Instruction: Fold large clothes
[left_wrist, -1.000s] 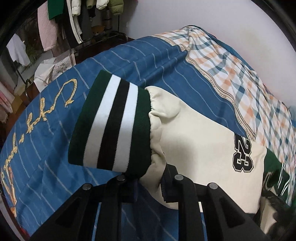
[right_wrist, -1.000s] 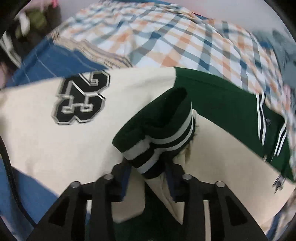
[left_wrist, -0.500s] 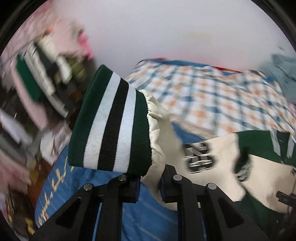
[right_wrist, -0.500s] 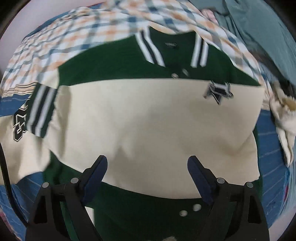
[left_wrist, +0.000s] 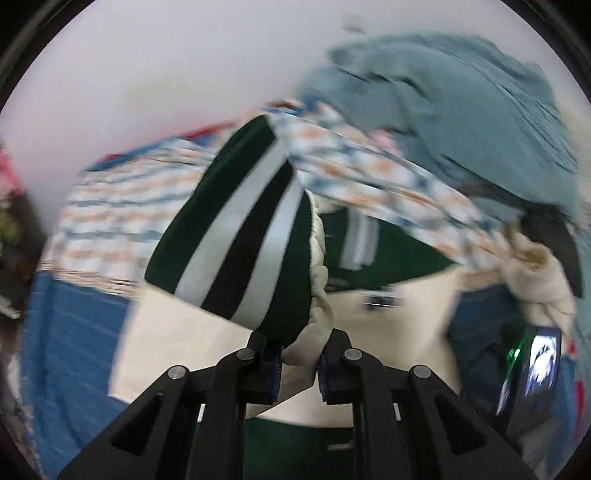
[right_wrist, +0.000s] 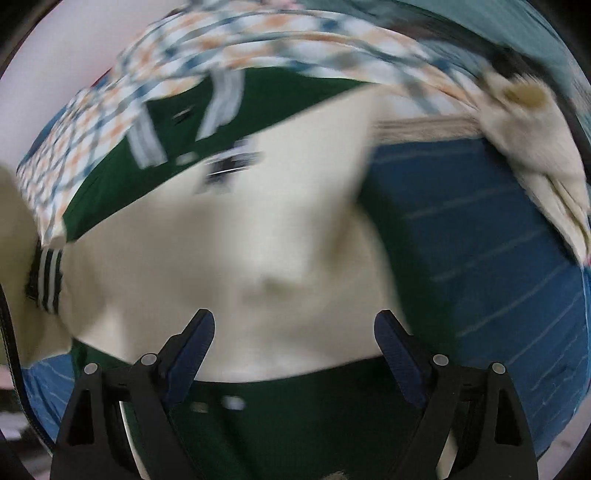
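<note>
Varsity jacket (right_wrist: 221, 266) spread on blue bedsheet (right_wrist: 480, 236), collar toward plaid far end; left gripper (left_wrist: 299, 365) clamped on sleeve (left_wrist: 317, 325) behind striped cuff (left_wrist: 240, 243), raised over cream body; right gripper (right_wrist: 293, 343) gaping, empty, above hem edge, nearer body.

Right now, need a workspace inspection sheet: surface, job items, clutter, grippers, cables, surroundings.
Surface: bed with blue striped cover and plaid sheet.
Job's things: varsity jacket spread flat, collar away from camera; striped cuff and sleeve lifted above it.
Clutter: teal garment, cream fabric.
Grippers: left gripper shut on the sleeve by the cuff; right gripper open, above jacket hem.
Cables: dark cord at frame edge.
Surroundings: white wall; images motion-blurred.
</note>
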